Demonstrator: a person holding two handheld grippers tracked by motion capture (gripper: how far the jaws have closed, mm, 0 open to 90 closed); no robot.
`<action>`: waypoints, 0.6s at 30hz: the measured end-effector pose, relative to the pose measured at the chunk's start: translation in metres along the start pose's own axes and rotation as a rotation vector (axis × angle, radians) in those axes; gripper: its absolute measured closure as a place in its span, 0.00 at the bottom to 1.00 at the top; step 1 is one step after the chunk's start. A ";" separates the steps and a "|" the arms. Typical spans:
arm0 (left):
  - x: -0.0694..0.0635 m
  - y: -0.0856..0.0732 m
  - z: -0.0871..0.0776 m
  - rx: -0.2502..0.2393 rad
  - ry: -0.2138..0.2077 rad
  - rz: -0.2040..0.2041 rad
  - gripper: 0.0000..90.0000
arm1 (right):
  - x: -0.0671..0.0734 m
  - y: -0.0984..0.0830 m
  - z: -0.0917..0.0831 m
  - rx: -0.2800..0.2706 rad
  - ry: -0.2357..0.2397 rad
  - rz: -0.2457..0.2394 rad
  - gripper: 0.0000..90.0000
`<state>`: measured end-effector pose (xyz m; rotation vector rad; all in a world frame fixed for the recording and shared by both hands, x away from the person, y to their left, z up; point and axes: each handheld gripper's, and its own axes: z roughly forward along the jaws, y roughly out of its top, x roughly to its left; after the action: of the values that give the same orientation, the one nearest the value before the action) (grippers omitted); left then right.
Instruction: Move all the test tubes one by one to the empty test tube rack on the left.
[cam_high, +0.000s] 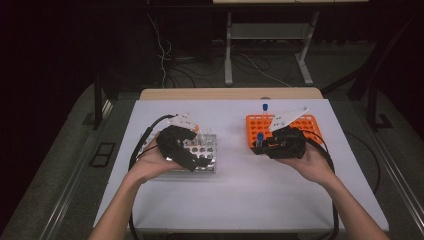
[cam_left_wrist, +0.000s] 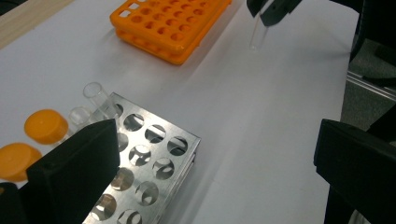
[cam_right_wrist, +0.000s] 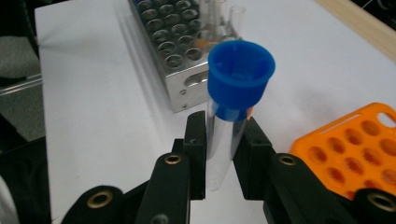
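My right gripper (cam_right_wrist: 224, 144) is shut on a clear tube with a blue cap (cam_right_wrist: 240, 74), gripping it just under the cap and holding it upright above the white table. In the high view this tube (cam_high: 259, 139) hangs at the left edge of the orange rack (cam_high: 300, 125), held by the right gripper (cam_high: 258, 147). My left gripper (cam_left_wrist: 215, 158) stands open with its jaws wide apart and nothing between them. It hovers over the silver metal rack (cam_left_wrist: 149, 158), and the high view shows the left gripper (cam_high: 196, 150) above that rack (cam_high: 207, 150).
Two orange caps (cam_left_wrist: 45, 125) and clear uncapped tubes (cam_left_wrist: 95, 95) sit at the silver rack's far side. Another blue-capped tube (cam_high: 265, 106) stands behind the orange rack. The white table (cam_high: 240, 195) ends in a wooden strip (cam_high: 230, 93) at the back.
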<state>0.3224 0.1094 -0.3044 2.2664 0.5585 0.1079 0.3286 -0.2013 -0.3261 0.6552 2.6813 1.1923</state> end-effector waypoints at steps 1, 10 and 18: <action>-0.001 0.001 0.000 -0.001 -0.003 0.004 0.00 | 0.002 0.000 0.001 0.001 0.010 0.000 0.84; -0.015 0.014 0.006 0.011 -0.028 0.061 0.01 | 0.023 -0.003 0.013 0.034 0.060 -0.030 0.84; -0.030 0.026 0.016 0.046 -0.089 0.133 0.09 | 0.039 -0.003 0.022 0.039 0.102 -0.064 0.84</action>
<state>0.3086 0.0705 -0.2934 2.3398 0.3671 0.0604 0.2990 -0.1712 -0.3408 0.5237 2.7928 1.1906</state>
